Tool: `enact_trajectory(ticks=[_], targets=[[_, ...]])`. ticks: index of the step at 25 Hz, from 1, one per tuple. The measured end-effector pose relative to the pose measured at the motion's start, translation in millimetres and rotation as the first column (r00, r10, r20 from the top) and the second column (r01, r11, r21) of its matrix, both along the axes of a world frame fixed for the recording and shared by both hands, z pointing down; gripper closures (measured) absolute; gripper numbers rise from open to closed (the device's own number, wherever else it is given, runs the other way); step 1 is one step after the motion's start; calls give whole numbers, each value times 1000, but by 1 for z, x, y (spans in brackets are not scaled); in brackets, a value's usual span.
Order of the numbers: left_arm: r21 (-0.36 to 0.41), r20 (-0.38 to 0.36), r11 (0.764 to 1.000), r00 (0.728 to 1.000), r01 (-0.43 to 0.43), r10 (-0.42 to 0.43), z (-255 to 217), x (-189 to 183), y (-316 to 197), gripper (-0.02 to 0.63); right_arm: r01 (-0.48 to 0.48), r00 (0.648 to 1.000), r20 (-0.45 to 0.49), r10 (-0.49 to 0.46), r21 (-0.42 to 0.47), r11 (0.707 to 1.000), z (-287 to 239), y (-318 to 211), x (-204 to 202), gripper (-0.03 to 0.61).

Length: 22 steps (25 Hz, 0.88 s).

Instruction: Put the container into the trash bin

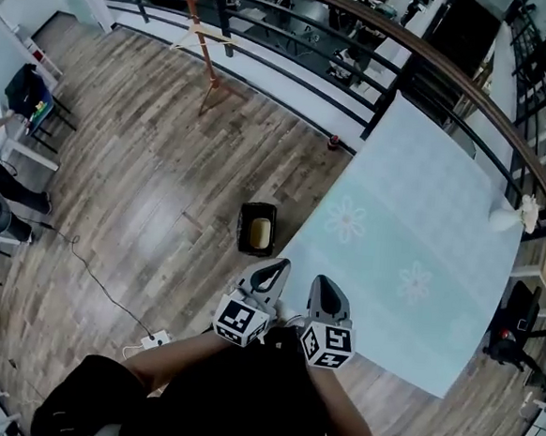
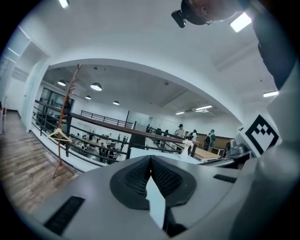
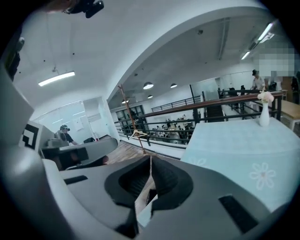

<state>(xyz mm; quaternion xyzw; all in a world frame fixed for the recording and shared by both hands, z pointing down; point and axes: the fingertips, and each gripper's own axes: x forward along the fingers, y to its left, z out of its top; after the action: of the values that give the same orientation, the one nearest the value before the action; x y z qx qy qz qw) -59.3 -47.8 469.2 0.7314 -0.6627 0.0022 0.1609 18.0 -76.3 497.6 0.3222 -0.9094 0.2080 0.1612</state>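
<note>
In the head view a small black trash bin (image 1: 245,227) stands on the wood floor beside the table's left edge. A pale yellowish container (image 1: 261,230) lies inside it. Both grippers are held close to the person's body, near the table's front corner and short of the bin. The left gripper (image 1: 270,274) is shut with nothing between its jaws. The right gripper (image 1: 328,290) is likewise shut and empty. In the left gripper view the left gripper (image 2: 150,162) has its ribbed pads (image 2: 165,177) meeting at the tip. In the right gripper view the right gripper (image 3: 150,163) also has touching tips.
A long table under a light blue flowered cloth (image 1: 414,223) runs to the right, with a white vase (image 1: 504,217) at its far corner. A dark railing (image 1: 362,41) curves behind it. A wooden stand (image 1: 208,66), a power strip (image 1: 154,340) and a cable lie on the floor.
</note>
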Motion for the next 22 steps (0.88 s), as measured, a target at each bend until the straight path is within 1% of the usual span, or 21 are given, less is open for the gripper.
enact_trajectory(ticks=[2,5,7,10,12,14,17,22], targets=[[33,9,998,999,-49,49,-17,30,-13,603,-49,999,17,48,46,998,-23,-5,31,540],[57,-30,991,992,-119,121,-37,72,-23,603,-133,990,60,127,110,985,-54,-7,74,540],[73,-38,985,986,-159,162,-49,99,-27,603,-197,979,85,187,137,971,-68,-9,103,541],[112,15,967,974,-227,227,-67,143,-33,603,-270,962,98,256,181,946,-83,-11,144,545],[134,31,953,962,-271,270,-74,171,-37,603,-303,953,99,288,215,929,-88,-11,168,545],[145,29,942,953,-302,302,-78,198,-41,603,-333,942,107,317,224,916,-91,-11,192,545],[141,23,933,943,-332,332,-77,232,-37,603,-369,929,115,351,216,904,-90,-5,222,545],[141,20,924,934,-355,356,-75,261,-31,603,-393,919,125,373,232,890,-91,3,248,546]])
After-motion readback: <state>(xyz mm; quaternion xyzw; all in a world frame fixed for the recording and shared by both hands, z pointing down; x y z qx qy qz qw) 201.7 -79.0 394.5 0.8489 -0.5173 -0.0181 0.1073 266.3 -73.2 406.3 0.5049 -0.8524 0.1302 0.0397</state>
